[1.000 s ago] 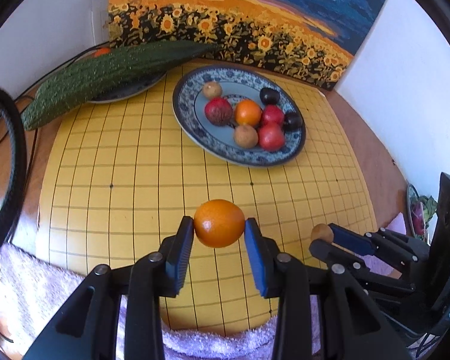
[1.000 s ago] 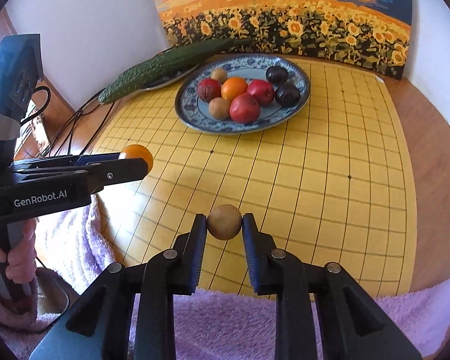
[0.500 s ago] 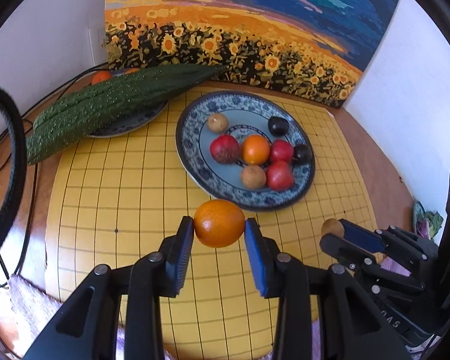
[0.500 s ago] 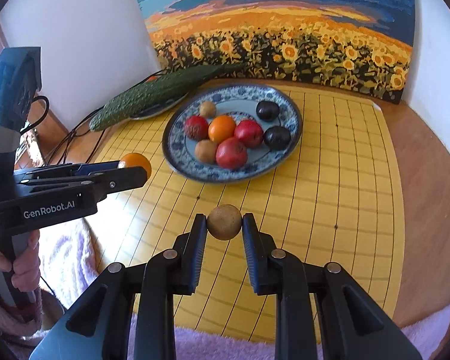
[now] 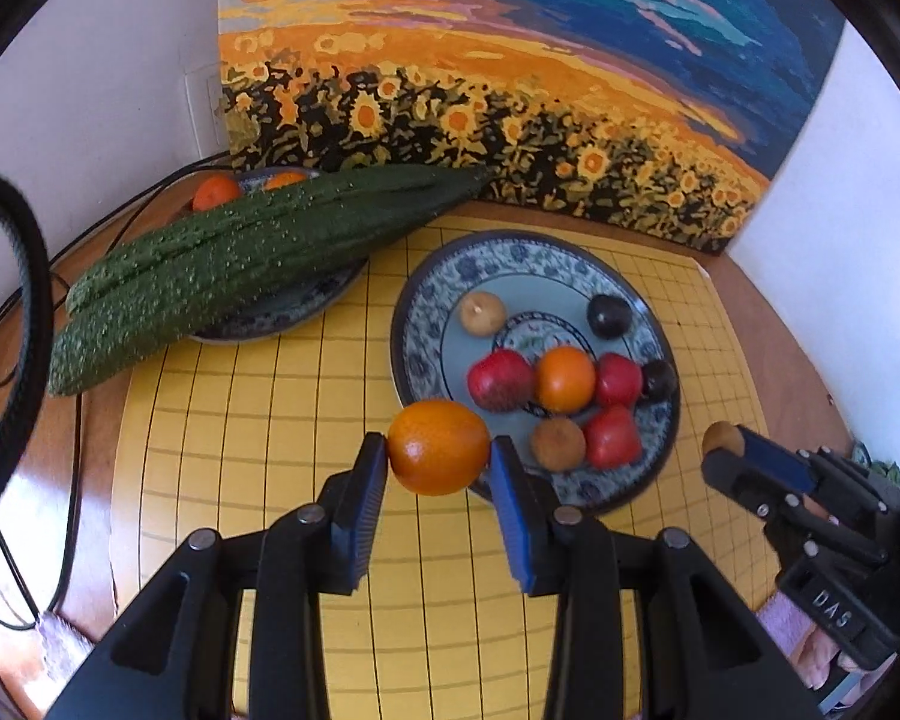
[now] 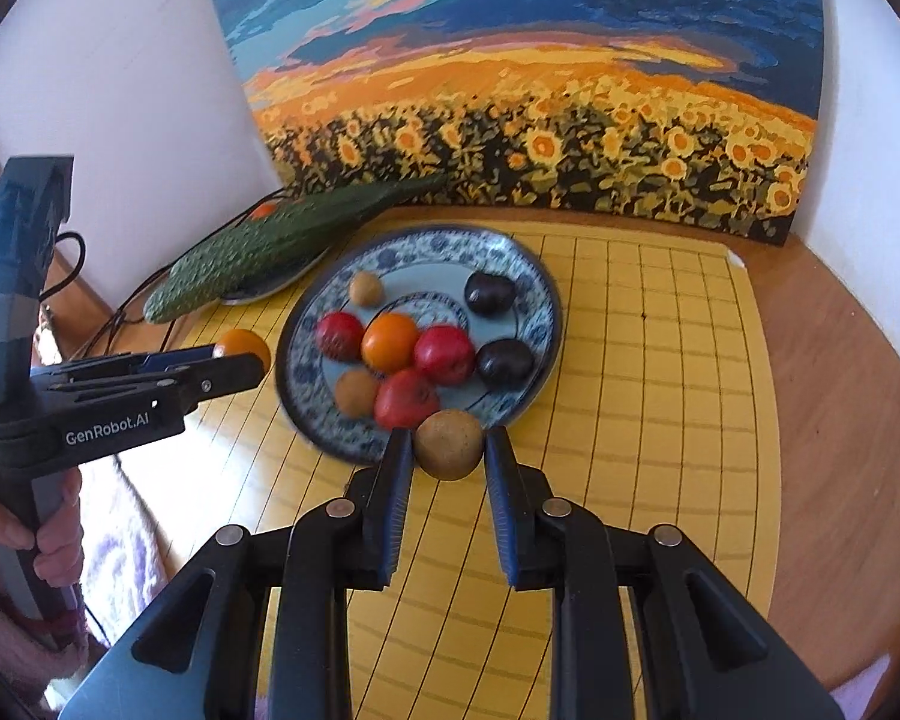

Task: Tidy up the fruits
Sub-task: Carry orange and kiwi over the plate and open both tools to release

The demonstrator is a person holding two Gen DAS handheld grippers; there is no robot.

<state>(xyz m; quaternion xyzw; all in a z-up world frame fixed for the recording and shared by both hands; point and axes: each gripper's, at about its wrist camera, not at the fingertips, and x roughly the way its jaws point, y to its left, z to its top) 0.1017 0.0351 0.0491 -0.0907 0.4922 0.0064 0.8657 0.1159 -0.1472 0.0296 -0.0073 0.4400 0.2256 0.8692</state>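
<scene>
My left gripper is shut on an orange and holds it above the near-left rim of the blue-patterned plate. My right gripper is shut on a small brown round fruit just above the plate's near rim. The plate holds several fruits: red ones, an orange one, two dark plums and two brown ones. The right gripper also shows in the left wrist view, and the left gripper in the right wrist view.
A second plate at the back left carries two long bitter gourds and two oranges. A yellow grid board covers the wooden table. A sunflower painting leans on the back wall. Cables hang left. A towel lies at the near edge.
Both grippers have moved forward toward the fruit plate, each still holding its fruit. The plate is now right under the fingertips.
</scene>
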